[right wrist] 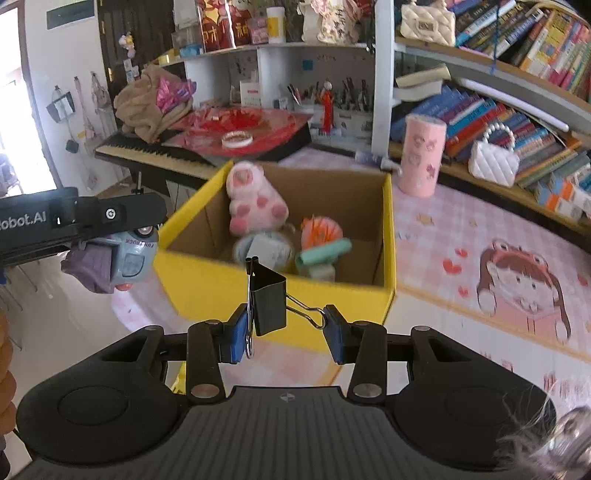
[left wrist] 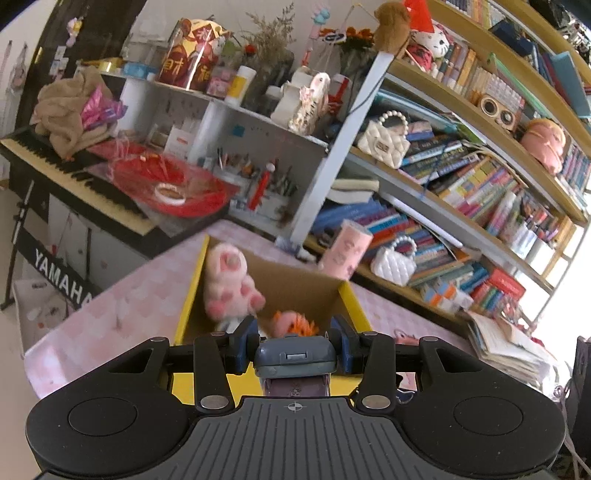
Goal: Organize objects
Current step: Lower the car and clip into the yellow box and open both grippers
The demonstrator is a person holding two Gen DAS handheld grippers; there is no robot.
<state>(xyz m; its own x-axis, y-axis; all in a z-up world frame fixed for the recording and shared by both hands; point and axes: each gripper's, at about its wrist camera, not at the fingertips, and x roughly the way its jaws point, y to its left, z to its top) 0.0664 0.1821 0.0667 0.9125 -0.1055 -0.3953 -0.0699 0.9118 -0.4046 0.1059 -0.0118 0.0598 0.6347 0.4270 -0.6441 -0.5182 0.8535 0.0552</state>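
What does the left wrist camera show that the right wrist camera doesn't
Only the left wrist view shows the brown plush atop the bookshelf and the wooden speaker. Only the right wrist view shows the right claw shut on a black binder clip, the green roll in the box, and the girl print on the tablecloth. Both show the yellow box, the pink plush, the pink cup, and the left claw holding the toy truck.

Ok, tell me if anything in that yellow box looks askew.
The pink plush leans tilted against the yellow box's back corner, poking above its rim. The orange-haired toy lies on the jumble beneath. Nothing looks spilled or damaged.
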